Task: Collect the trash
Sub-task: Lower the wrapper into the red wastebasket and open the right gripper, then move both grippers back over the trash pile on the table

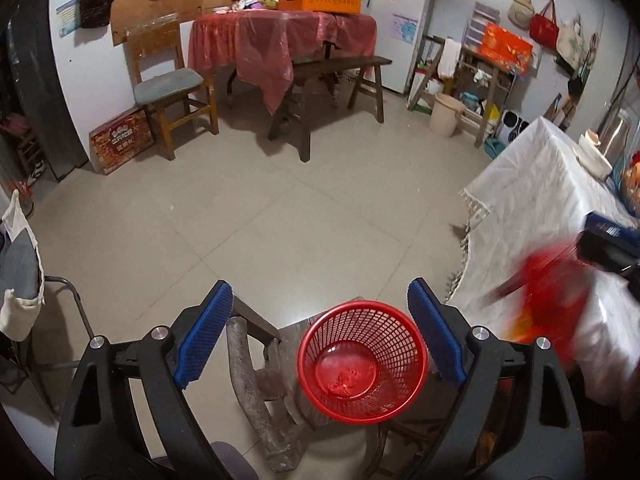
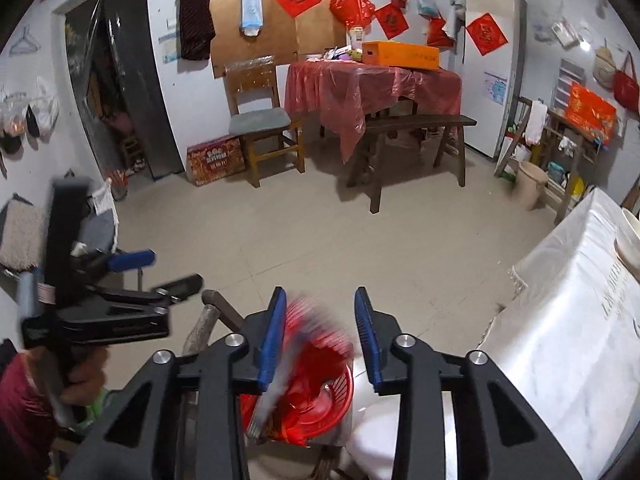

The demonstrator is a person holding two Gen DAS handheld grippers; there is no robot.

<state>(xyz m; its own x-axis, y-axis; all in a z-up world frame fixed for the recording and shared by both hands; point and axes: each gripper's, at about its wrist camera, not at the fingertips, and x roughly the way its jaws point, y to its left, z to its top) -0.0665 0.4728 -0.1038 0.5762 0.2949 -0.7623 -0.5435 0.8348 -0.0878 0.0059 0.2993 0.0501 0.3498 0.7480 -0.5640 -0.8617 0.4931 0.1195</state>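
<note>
Drop step: the red wrapper (image 2: 308,320), motion-blurred, sits between the right gripper's (image 2: 320,336) spread fingers, above the red mesh basket (image 1: 362,360). Left gripper (image 1: 320,344) fingers spread, empty. Next: fetch more trash.

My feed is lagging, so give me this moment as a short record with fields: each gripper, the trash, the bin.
left gripper: open, empty, above the basket
right gripper: fingers apart, blurred red wrapper between them; held or falling, cannot tell
red mesh basket: upright on stool, a little red scrap at the bottom
white-clothed table: right of basket
</note>
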